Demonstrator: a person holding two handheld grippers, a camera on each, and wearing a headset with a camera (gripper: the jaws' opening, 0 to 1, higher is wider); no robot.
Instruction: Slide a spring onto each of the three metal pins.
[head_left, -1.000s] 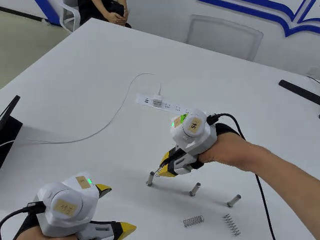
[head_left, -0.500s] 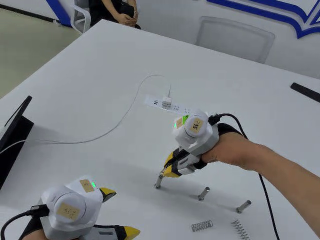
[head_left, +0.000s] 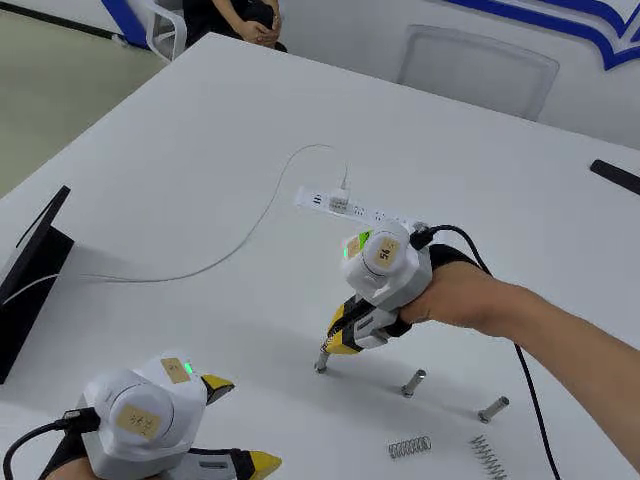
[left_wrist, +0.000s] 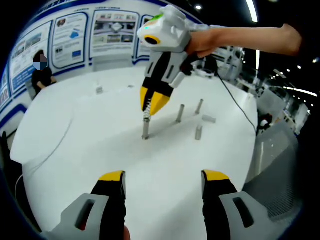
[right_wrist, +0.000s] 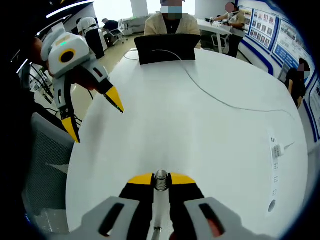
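Spring (right_wrist: 160, 181) pinched between right gripper (head_left: 337, 345) jaws, lower end meeting leftmost pin (head_left: 322, 362) near desk (head_left: 200, 150) front edge. Left gripper (left_wrist: 162, 176) jaws wide apart, empty. Loose springs (head_left: 409, 447) lie nearby.

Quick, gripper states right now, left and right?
Left gripper: open, empty.
Right gripper: closed on a spring, just above a pin.

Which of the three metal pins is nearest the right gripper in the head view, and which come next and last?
1. Left pin, directly beneath the right gripper, which grips a spring.
2. Middle pin, off to the right.
3. Right pin, farthest right along the row.
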